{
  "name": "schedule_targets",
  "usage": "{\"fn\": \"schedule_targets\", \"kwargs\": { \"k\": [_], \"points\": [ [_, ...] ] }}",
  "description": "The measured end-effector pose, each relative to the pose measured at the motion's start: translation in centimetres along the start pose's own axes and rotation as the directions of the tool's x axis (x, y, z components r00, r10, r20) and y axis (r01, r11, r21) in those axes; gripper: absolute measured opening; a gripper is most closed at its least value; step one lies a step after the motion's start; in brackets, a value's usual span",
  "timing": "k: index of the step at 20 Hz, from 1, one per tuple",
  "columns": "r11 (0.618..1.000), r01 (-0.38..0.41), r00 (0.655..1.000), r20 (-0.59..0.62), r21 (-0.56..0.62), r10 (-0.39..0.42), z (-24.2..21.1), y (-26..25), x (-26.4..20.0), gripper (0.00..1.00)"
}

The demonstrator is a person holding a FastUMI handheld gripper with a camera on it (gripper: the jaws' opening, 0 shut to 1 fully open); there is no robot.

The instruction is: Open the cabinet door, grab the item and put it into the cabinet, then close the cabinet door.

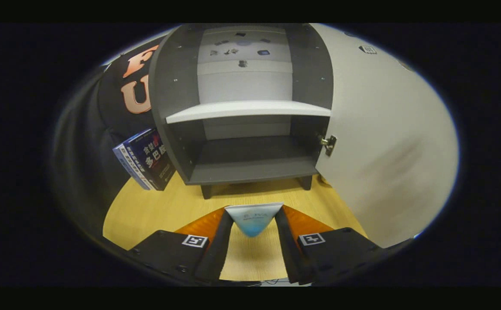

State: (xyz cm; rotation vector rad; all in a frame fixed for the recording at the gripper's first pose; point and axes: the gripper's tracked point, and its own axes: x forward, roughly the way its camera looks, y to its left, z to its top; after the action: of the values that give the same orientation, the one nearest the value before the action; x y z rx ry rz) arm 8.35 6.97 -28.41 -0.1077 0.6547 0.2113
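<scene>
Fingers (226, 234) of the gripper (253, 228) sit nearest, pinching a small white-and-blue item (253, 219) between their tips; both fingers press on its sides and it hangs point-down above the desk (147, 211). The desk's pale wood surface runs under the item and on toward the cabinet.

Just beyond the fingers stands the cabinet (246, 129) on short dark legs, dark grey outside and in. Its door (388, 142) is swung fully open to the right, pale on the face turned this way, with a brass-coloured hinge (328, 143) where it meets the cabinet's right wall. Inside, a light shelf (248, 110) splits the space into a lower and an upper compartment; the lower one lies straight ahead of the held item.

Left of the cabinet, a dark blue book (147, 159) leans tilted against its side wall, its lower edge resting on the desk.
</scene>
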Motion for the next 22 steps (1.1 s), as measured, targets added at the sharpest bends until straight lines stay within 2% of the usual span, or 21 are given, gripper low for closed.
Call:
{"fn": "schedule_targets", "kwargs": {
  "k": [3, 7, 14, 16, 22],
  "points": [
    [0.999, -0.045, 0.997, 0.055, 0.003, 0.045, 5.4, 1.6, -1.2, 0.63],
    [0.998, -0.042, 0.992, 0.118, -0.038, 0.046, 11.5, 2.4, -1.6, 0.59],
    [0.997, -0.058, 0.977, 0.201, -0.050, 0.067, 21.7, 3.6, -0.6, 0.59],
    [0.998, -0.049, 0.977, 0.203, -0.050, 0.059, 23.7, 3.6, 0.8, 0.59],
    [0.999, -0.012, 0.990, 0.143, -0.034, 0.017, 25.5, 2.6, 6.2, 0.59]
  ]
}}
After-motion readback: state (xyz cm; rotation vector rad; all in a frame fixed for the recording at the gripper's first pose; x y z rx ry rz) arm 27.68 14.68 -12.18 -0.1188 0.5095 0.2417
